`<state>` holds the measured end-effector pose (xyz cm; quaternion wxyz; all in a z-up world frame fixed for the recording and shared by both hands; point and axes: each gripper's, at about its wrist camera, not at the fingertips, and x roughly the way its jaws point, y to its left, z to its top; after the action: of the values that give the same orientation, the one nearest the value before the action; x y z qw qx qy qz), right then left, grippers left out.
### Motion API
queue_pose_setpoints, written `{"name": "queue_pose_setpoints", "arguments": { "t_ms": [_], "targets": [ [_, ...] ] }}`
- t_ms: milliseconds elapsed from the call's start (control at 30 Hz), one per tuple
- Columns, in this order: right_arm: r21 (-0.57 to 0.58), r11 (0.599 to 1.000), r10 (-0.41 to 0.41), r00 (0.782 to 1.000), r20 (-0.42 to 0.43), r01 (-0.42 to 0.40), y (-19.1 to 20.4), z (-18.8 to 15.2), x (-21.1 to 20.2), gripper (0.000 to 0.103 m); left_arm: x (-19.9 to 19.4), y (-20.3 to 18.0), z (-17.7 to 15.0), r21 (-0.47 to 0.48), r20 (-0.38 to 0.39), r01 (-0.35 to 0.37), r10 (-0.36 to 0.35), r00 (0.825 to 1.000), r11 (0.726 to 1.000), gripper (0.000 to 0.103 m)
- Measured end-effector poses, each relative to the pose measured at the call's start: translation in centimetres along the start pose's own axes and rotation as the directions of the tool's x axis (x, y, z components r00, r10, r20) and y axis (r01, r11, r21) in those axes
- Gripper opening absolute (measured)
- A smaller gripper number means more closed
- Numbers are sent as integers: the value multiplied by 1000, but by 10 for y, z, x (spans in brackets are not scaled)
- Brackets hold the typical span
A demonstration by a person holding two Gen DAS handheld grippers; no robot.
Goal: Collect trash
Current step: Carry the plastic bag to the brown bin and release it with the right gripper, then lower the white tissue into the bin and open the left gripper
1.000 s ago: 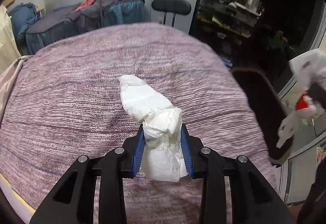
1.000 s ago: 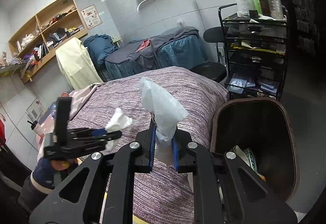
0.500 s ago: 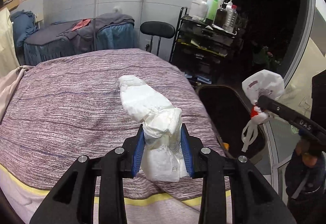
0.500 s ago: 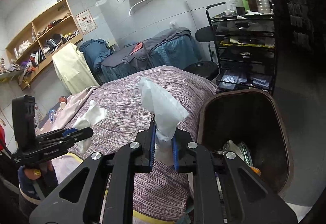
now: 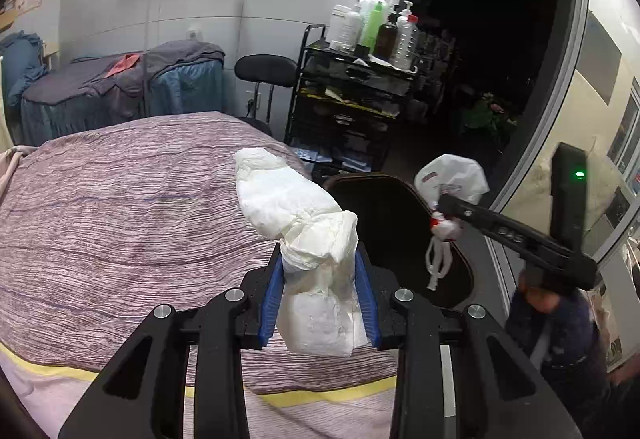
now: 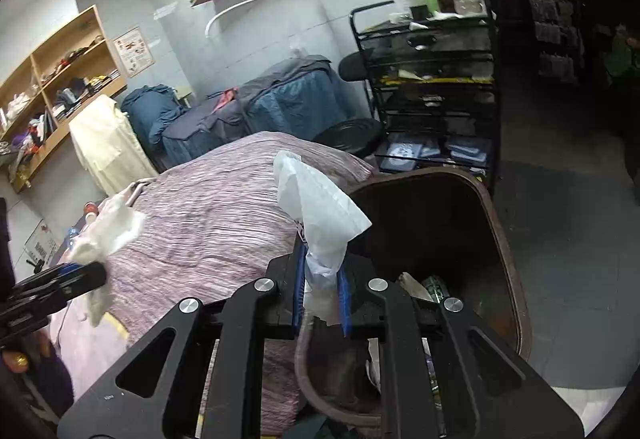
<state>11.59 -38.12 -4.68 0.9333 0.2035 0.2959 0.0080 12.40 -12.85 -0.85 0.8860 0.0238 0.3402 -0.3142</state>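
Note:
My left gripper [image 5: 318, 293] is shut on a crumpled white paper wad [image 5: 304, 235], held above the edge of the purple-striped bed [image 5: 120, 207]. My right gripper [image 6: 322, 293] is shut on a white plastic bag [image 6: 320, 207] and hangs over the near rim of the dark brown trash bin [image 6: 504, 239], which holds some litter. In the left wrist view the right gripper [image 5: 444, 213] with its bag [image 5: 452, 179] hovers over the bin [image 5: 384, 227]. In the right wrist view the left gripper [image 6: 86, 271] and its wad [image 6: 108, 231] show at the far left.
A black wire cart [image 6: 432, 87] with bottles on top stands behind the bin, next to a black stool [image 6: 348, 133]. A covered table [image 5: 116, 87] sits against the tiled wall. A glass door frame [image 5: 560, 99] rises to the right of the bin.
The left gripper with its wad rose and swung right, bringing the bin and the right gripper into its view. The right gripper sank toward the bin with its bag.

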Motion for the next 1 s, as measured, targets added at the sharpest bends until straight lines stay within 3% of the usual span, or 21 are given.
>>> {"name": "queue_pose_setpoints", "arguments": {
  "t_ms": [500, 633, 867, 1000],
  "targets": [
    [76, 993, -82, 989, -121, 91, -45, -18, 68, 18, 12, -29, -8, 25, -34, 45, -44, 998, 999, 33],
    [108, 987, -101, 987, -124, 115, -50, -28, 69, 61, 18, -32, -9, 23, -44, 59, -58, 997, 998, 33],
    [153, 981, -105, 989, -105, 120, -58, -38, 50, 74, 28, -37, -9, 17, -64, 83, -82, 995, 996, 33],
    [167, 979, -106, 991, -78, 118, -59, -41, 32, 75, 34, -43, -7, 22, -72, 101, -99, 993, 995, 33]
  ]
}}
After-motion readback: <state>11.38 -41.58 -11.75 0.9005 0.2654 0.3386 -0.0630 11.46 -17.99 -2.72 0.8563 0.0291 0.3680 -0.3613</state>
